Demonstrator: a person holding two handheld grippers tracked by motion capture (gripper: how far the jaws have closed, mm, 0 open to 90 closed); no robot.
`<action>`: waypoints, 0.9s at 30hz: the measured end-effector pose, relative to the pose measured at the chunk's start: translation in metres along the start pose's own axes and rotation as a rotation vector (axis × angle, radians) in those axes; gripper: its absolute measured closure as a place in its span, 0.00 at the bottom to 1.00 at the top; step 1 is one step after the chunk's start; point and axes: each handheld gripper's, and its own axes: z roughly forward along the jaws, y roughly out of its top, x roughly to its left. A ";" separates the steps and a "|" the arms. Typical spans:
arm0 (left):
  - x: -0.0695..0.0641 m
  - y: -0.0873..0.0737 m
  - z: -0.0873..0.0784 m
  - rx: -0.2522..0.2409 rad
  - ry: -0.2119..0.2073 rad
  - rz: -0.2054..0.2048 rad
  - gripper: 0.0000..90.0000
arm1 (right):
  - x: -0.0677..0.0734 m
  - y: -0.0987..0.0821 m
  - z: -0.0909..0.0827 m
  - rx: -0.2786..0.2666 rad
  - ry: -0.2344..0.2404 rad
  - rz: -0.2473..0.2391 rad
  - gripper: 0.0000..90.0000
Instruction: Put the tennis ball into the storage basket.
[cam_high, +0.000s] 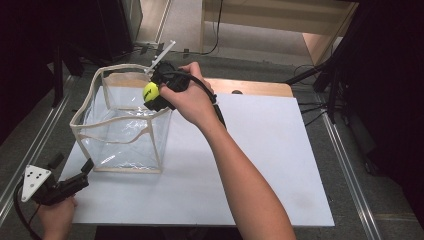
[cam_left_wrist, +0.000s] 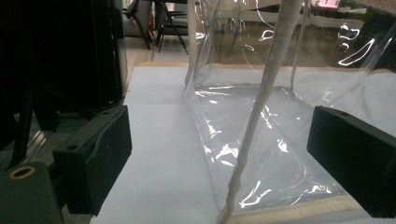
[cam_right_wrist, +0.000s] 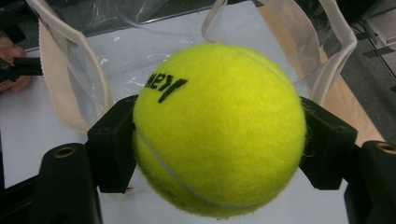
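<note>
A clear plastic bag (cam_high: 120, 131) with cream fabric trim stands open on the white table mat (cam_high: 260, 150). Over the bag's right rim, my right gripper (cam_high: 156, 95) is shut on a yellow tennis ball (cam_high: 150, 91). In the right gripper view the ball (cam_right_wrist: 219, 128) is pinched between both black jaws, with the bag's rim (cam_right_wrist: 60, 88) below it. My left gripper (cam_high: 86, 170) rests open at the mat's front left corner, jaws pointing at the bag's near corner. The left gripper view shows the bag's cream corner seam (cam_left_wrist: 261, 116) between its spread jaws.
A strip of wooden table edge (cam_high: 250, 86) runs behind the mat. Metal rails (cam_high: 345, 165) run along both sides of the table. Dark stands and cables (cam_high: 330, 75) sit at the right. The mat's right half is bare.
</note>
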 end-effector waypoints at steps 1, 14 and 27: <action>0.000 0.000 0.000 -0.001 0.000 -0.002 0.08 | 0.000 0.000 0.001 0.005 0.000 0.006 0.26; 0.000 0.000 0.000 0.002 0.001 0.000 0.08 | -0.006 -0.002 0.020 0.032 0.007 0.025 0.26; -0.001 0.000 0.001 0.000 0.000 0.002 0.08 | -0.007 -0.007 0.026 0.062 0.026 0.049 0.21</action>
